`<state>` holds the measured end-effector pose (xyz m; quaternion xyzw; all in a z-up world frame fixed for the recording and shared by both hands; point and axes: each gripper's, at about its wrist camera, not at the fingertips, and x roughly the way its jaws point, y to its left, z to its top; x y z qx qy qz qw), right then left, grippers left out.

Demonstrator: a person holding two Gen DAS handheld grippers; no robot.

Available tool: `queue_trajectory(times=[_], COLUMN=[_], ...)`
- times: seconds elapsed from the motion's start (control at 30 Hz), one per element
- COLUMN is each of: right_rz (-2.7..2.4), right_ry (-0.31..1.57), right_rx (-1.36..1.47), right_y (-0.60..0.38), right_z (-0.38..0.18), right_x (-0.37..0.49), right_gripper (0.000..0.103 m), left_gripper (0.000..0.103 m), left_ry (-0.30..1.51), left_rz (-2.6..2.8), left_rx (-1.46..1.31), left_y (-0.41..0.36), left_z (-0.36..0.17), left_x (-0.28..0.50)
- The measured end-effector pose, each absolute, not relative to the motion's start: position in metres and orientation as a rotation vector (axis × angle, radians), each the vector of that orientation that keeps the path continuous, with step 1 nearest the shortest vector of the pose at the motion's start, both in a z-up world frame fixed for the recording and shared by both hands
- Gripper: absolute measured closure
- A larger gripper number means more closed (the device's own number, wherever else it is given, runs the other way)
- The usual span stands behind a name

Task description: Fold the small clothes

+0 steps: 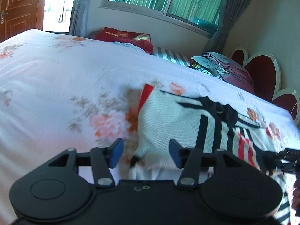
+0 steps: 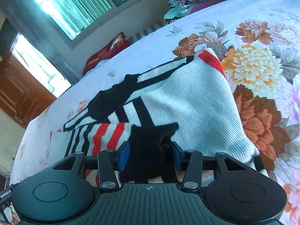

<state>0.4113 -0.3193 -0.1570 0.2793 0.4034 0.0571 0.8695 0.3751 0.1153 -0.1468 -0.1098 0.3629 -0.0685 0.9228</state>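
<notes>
One fold looks done: the striped knit garment (image 2: 187, 101) lies doubled over on the floral bed (image 1: 56, 86). Left hand-held gripper (image 1: 146, 152) stands parted and empty; right hand-held gripper (image 2: 150, 156), partly spread, has black trim (image 2: 150, 144) between its jaws, grip uncertain. Further folds seem left.
</notes>
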Motion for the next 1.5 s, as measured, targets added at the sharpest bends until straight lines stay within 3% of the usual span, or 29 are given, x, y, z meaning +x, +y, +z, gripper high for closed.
queue_trajectory(times=[0.13, 0.17, 0.2, 0.23, 0.33, 0.4, 0.53, 0.57, 0.63, 0.73, 0.87, 0.97, 1.2, 1.5], right_rz=[0.118, 0.117, 0.113, 0.108, 0.111, 0.118, 0.119, 0.108, 0.061, 0.008, 0.002, -0.017, 0.094, 0.184], right_ry=[0.839, 0.833, 0.831, 0.830, 0.806, 0.765, 0.645, 0.620, 0.623, 0.773, 0.759, 0.703, 0.689, 0.786], right_rx=[0.517, 0.493, 0.463, 0.434, 0.392, 0.356, 0.216, 0.172, 0.113, 0.181, 0.207, 0.200, 0.217, 0.180], right_y=[-0.313, -0.310, -0.308, -0.306, -0.304, -0.302, -0.289, -0.285, -0.283, -0.296, -0.305, -0.309, -0.281, -0.241], right_z=[-0.158, -0.157, -0.157, -0.156, -0.154, -0.149, -0.131, -0.128, -0.133, -0.165, -0.162, -0.147, -0.131, -0.153], right_x=[0.421, 0.423, 0.424, 0.425, 0.426, 0.425, 0.421, 0.421, 0.424, 0.436, 0.433, 0.428, 0.429, 0.425], right_gripper=[0.057, 0.061, 0.074, 0.085, 0.096, 0.098, 0.099, 0.099, 0.099, 0.100, 0.100, 0.099, 0.093, 0.088], left_gripper=[0.045, 0.046, 0.047, 0.050, 0.061, 0.067, 0.090, 0.092, 0.092, 0.091, 0.079, 0.077, 0.077, 0.074], left_ry=[0.793, 0.798, 0.807, 0.813, 0.836, 0.833, 0.789, 0.775, 0.765, 0.767, 0.761, 0.722, 0.708, 0.794], left_rz=[-0.155, -0.148, -0.145, -0.135, -0.121, -0.113, -0.103, -0.098, -0.081, -0.057, -0.044, -0.029, -0.191, -0.299], left_rx=[-0.237, -0.248, -0.263, -0.273, -0.315, -0.357, -0.358, -0.355, -0.364, -0.366, -0.334, -0.331, -0.245, -0.160], left_y=[0.103, 0.101, 0.100, 0.099, 0.100, 0.105, 0.107, 0.106, 0.107, 0.110, 0.109, 0.111, 0.077, 0.034], left_z=[-0.159, -0.164, -0.169, -0.173, -0.185, -0.190, -0.191, -0.190, -0.193, -0.200, -0.192, -0.177, -0.153, -0.185], left_x=[0.419, 0.428, 0.440, 0.449, 0.473, 0.484, 0.494, 0.494, 0.494, 0.496, 0.496, 0.485, 0.439, 0.389])
